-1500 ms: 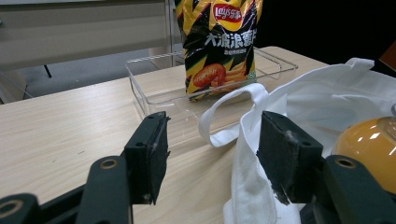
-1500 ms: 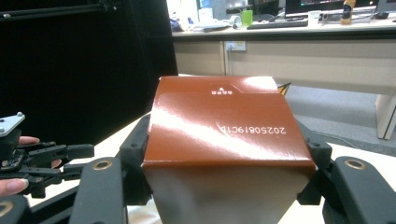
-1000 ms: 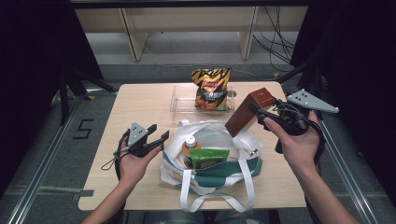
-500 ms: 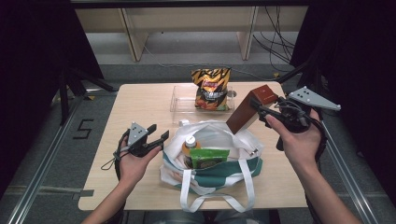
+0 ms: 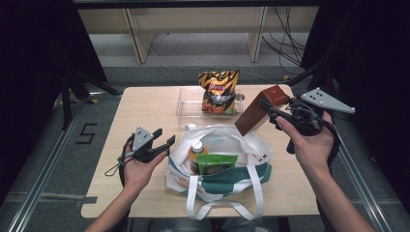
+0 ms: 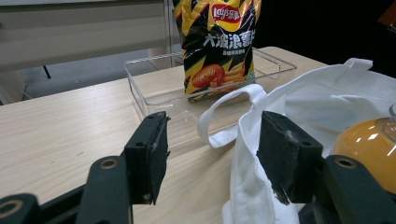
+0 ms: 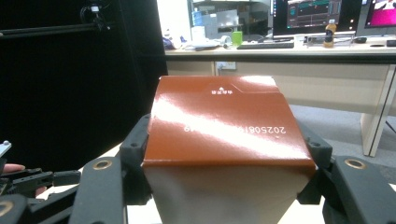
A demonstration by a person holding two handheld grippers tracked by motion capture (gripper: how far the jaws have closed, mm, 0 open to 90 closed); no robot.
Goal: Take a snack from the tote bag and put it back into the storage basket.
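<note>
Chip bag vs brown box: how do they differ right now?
The chip bag stands upright in the clear tray; the brown box is held tilted in the air, clamped by the right gripper. The bag is yellow and black with printed pictures; the box is plain brown. The bag is soft and crinkled; the box is rigid and straight-edged. Both are outside the tote bag.

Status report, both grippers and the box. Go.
Right gripper shut on brown box, held tilted above tote bag. Left gripper open, empty, beside bag. Nothing blocking the clear tray.
</note>
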